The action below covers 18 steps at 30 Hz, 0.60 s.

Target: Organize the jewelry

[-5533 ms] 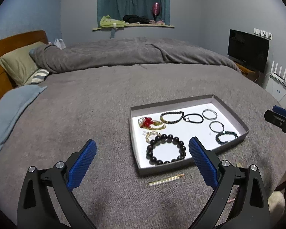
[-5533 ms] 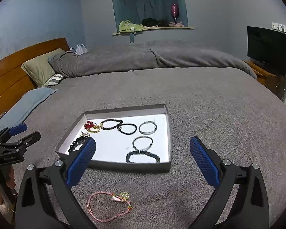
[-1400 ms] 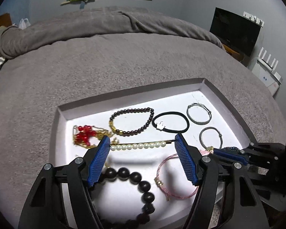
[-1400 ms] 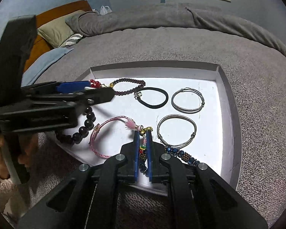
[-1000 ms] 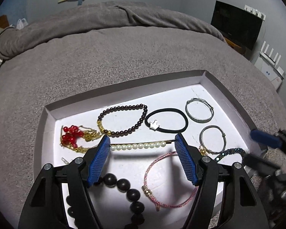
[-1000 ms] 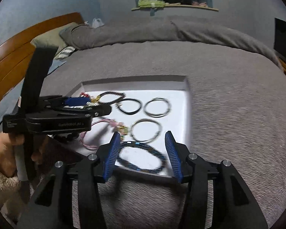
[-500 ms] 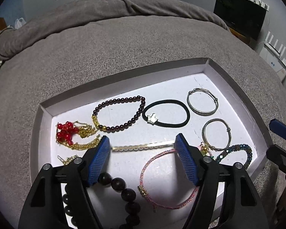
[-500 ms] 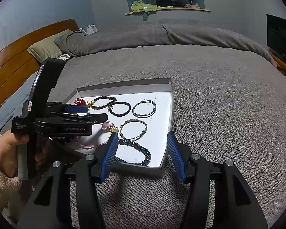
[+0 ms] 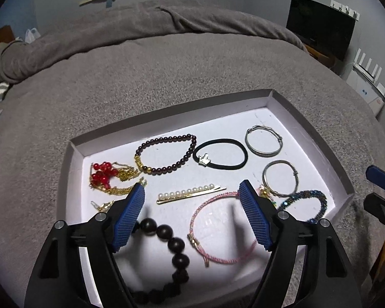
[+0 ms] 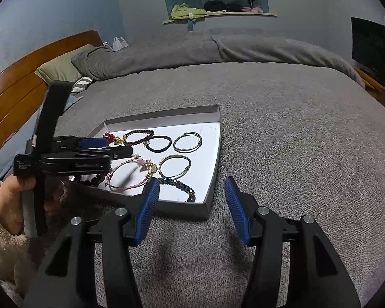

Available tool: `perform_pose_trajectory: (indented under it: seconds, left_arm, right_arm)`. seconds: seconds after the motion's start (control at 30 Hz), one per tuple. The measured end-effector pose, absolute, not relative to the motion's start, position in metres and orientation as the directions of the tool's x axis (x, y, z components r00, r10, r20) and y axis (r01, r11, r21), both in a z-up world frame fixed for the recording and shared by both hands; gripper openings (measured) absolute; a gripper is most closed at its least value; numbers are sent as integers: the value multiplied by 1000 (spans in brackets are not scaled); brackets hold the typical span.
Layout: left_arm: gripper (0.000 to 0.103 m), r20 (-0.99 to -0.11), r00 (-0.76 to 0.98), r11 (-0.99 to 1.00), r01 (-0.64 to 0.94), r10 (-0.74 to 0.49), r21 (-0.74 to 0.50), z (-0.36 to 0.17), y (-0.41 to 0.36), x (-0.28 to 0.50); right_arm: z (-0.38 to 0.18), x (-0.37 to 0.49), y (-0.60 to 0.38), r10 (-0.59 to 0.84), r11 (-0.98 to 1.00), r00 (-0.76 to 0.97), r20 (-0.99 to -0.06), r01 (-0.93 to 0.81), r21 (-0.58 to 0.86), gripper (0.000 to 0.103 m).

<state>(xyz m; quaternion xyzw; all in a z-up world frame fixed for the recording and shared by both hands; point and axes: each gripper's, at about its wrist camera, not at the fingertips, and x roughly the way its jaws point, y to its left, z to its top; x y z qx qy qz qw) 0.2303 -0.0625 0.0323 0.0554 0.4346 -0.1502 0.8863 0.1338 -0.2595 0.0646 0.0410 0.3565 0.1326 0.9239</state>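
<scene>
Tray [image 9: 71, 159] on bed [image 9: 166, 77]; bracelets [image 9: 166, 154], hairpin [image 9: 190, 194] inside.

The left gripper [image 9: 192, 200] hung with its jaws spread wide over the near part of the tray [image 9: 308, 125], holding nothing. Between its blue fingertips [image 9: 131, 213] the pearl hairpin [image 9: 190, 194] lay flat on the tray's white floor, with the pink cord bracelet [image 9: 218, 231] toward the tray's near right and the large dark bead bracelet [image 9: 172, 243] by its near edge.
</scene>
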Motion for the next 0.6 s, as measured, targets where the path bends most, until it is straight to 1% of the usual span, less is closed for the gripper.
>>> perform_pose_trajectory:
  seconds: [0.33,0.4,0.43,0.47,0.5,0.53,0.57,0.6]
  left_arm:
    - [78,-742,633,945,327,-220,-1,62,-38,179]
    - [81,-732,645,947,322,-220,-2,68,-29,166]
    - [84,-726,654,950,312,-212,3,70,-24,161]
    - [93,-720,663,953,302,-205,6,71,-20,157]
    - [96,-711,676,959,284,-195,7,71,-14,150]
    - [96,-706,682,963,270,-192,-1,70,-9,142]
    - [97,-708,679,964,266,-194,-9,68,-6,139]
    - [97,-712,675,966,260,-193,-16,65,-2,134]
  right_arm:
    - [76,124,-244,279,959,713,-644,-236,154,53]
    - [79,122,-240,281,958,714,-641,-244,149,53]
    - [80,122,-239,282,958,714,-641,-246,147,55]
    - [81,120,-237,282,958,714,-641,-250,144,58]
    - [82,119,-236,281,958,716,-639,-251,140,66]
    - [81,118,-234,279,958,716,-640,-251,137,76]
    - [81,117,-233,280,958,714,-642,-253,137,80]
    - [80,116,-231,285,956,709,-646,-258,139,88]
